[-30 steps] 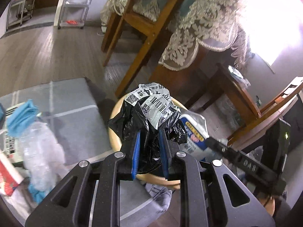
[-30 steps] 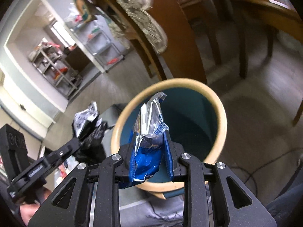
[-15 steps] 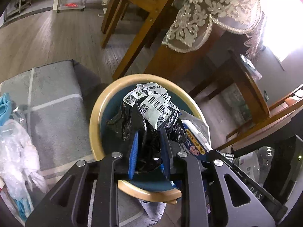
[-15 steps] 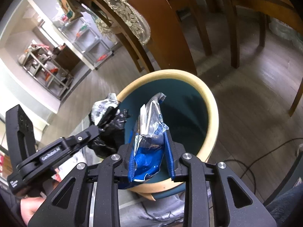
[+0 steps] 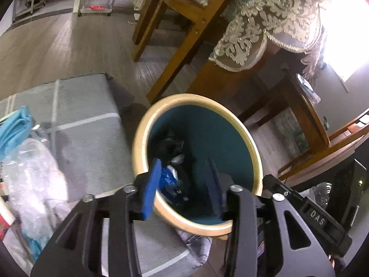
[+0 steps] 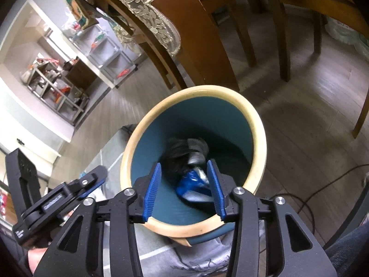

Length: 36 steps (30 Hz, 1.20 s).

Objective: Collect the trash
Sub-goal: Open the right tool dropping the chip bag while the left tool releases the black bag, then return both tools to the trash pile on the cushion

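A teal bin with a cream rim [image 5: 254, 159] [image 6: 259, 133] stands on the floor below both grippers. Inside it lie a crumpled black bag [image 5: 171, 145] [image 6: 182, 152] and a blue foil wrapper [image 5: 169, 182] [image 6: 192, 187], both blurred. My left gripper [image 5: 183, 184] is open and empty over the bin's near rim. My right gripper [image 6: 185, 188] is open and empty over the bin mouth. The left gripper also shows at the lower left of the right wrist view [image 6: 69, 194].
A grey cushioned surface [image 5: 87, 120] lies left of the bin, with clear plastic bags [image 5: 32, 168] and a blue cloth [image 5: 16, 129] on it. Wooden chairs and table legs [image 5: 184, 30] [image 6: 200, 53] stand beyond the bin. A cable [image 6: 322, 189] runs on the floor at right.
Both grippers opened. The black bag left the left gripper and the blue wrapper left the right gripper; both now lie inside the bin.
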### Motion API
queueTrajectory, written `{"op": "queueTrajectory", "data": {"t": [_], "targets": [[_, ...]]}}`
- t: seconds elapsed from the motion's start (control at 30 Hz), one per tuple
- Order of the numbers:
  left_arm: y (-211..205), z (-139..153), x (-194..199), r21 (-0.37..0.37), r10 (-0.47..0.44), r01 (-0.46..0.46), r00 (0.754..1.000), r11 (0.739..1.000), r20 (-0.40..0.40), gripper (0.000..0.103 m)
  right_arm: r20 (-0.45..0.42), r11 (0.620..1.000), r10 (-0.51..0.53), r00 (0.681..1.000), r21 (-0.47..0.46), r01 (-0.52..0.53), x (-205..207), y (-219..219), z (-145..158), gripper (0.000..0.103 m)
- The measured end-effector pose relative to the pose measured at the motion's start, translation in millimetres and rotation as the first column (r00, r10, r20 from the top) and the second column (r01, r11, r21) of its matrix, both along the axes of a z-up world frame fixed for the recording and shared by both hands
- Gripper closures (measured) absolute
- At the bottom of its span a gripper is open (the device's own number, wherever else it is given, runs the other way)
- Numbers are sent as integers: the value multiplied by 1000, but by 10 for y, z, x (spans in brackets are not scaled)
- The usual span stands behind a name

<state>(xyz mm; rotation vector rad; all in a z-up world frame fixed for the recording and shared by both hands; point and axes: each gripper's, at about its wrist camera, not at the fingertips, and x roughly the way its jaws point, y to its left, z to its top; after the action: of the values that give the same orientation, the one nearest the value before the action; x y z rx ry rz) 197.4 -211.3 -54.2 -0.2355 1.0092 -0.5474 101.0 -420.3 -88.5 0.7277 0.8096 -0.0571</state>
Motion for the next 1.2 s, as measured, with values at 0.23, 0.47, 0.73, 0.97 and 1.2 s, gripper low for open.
{"op": "queueTrajectory", "data": {"t": [0.23, 0.47, 0.73, 0.97, 1.2], "targets": [[461, 128, -194, 18, 35, -37, 997, 999, 69, 41, 49, 996, 39, 998, -80, -35, -17, 165, 113, 39], [1068, 244, -409, 57, 86, -94, 987, 994, 134, 24, 78, 973, 141, 987, -195, -123, 18, 472, 244, 28], [1872, 266, -646, 113, 187, -206, 969, 972, 159, 24, 99, 940, 250, 963, -263, -217, 18, 781, 320, 26], [2372, 209, -739, 150, 260, -282, 954, 948, 152, 24, 103, 913, 329, 939, -289, -288, 14, 1014, 352, 26], [2644, 61, -739, 161, 350, -365, 930, 917, 112, 24, 86, 895, 388, 918, -273, -352, -1, 1225, 337, 26]]}}
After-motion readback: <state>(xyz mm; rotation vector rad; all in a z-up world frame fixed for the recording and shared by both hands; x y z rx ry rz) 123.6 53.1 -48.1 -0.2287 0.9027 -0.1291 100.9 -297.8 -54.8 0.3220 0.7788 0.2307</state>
